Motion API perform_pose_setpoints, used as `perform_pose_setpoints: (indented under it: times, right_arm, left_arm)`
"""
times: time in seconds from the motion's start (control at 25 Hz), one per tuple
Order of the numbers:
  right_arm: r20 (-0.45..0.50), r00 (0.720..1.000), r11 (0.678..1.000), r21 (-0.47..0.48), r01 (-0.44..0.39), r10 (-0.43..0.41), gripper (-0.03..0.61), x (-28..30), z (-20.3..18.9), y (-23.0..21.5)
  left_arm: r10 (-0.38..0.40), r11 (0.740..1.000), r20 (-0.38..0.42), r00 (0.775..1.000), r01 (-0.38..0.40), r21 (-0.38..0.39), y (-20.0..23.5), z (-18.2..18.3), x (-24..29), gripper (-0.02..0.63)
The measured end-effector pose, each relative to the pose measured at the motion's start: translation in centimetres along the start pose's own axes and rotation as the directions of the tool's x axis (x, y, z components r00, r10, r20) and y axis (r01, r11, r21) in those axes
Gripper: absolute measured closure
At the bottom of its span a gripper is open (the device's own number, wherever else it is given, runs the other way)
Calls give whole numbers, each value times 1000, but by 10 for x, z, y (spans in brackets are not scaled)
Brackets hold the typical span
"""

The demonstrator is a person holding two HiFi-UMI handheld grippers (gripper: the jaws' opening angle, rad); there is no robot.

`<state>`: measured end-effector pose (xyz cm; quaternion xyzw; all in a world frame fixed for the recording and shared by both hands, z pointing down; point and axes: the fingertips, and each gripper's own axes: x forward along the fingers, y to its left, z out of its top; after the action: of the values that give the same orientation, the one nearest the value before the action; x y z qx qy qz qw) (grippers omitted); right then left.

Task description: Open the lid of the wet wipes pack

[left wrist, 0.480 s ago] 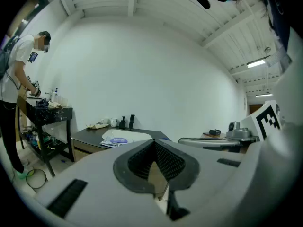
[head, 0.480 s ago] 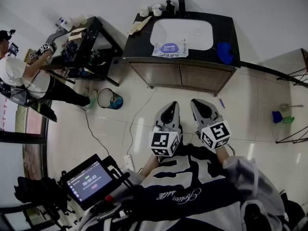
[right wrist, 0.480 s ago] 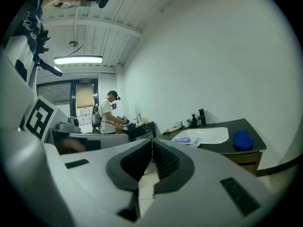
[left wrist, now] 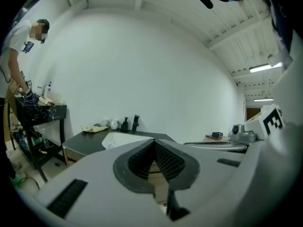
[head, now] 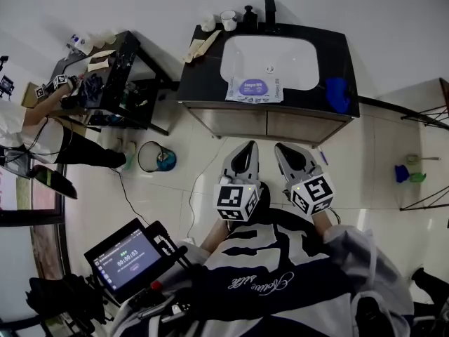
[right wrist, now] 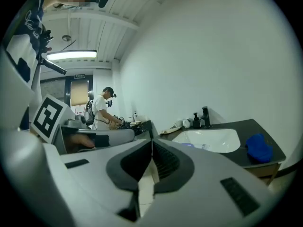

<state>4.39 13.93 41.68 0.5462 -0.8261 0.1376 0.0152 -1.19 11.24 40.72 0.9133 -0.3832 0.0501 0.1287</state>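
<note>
Logging positions against the vanity counter [head: 200, 79], the dark-topped unit at the wall. Its white basin [head: 270, 58] takes up most of the top, with the faucet [head: 270, 7] behind it.

Both tools are held well short of the counter, over the floor in front of it and close to our body. The left gripper [head: 250, 146] has its jaws closed pad to pad with nothing between them, as its own view confirms. The right gripper [head: 280, 148] is the same: jaws together and empty. Task not yet started.

The wet wipes pack [head: 254, 89] lies flat on the counter's front strip, just in front of the basin. A blue cloth [head: 338, 93] sits at the counter's right end, apart from the pack.

The purple oval in the pack's middle is, we judge, the lid [head: 255, 87]. Its hinge side cannot be made out from here.

Handling estimate: the pack is a soft film pouch, light and slick, so it will likely slide or lift when the lid is pulled. We plan to pin the body with one tool near an end and nip the lid's free edge with the other, with a shallow bite so the film is not torn.
</note>
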Motion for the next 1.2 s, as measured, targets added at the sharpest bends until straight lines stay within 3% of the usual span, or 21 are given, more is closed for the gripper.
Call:
perform_pose_setpoints:
  times: [0.52,0.92,1.2]
  right_arm:
    - [-20,995,993,64,103,-102,580,122,23,-42]
    - [-99,992,992,86,92,-84,578,150,9,-69]
    - [-175,984,998,62,30,-18,578,178,-5,-102]
  left_arm:
    - [-40,998,-81,996,37,-41,128,1,90,615]
    - [-38,995,-166,985,22,-102,149,-32,130,615]
    - [4,995,-210,978,-24,-94,157,-50,170,615]
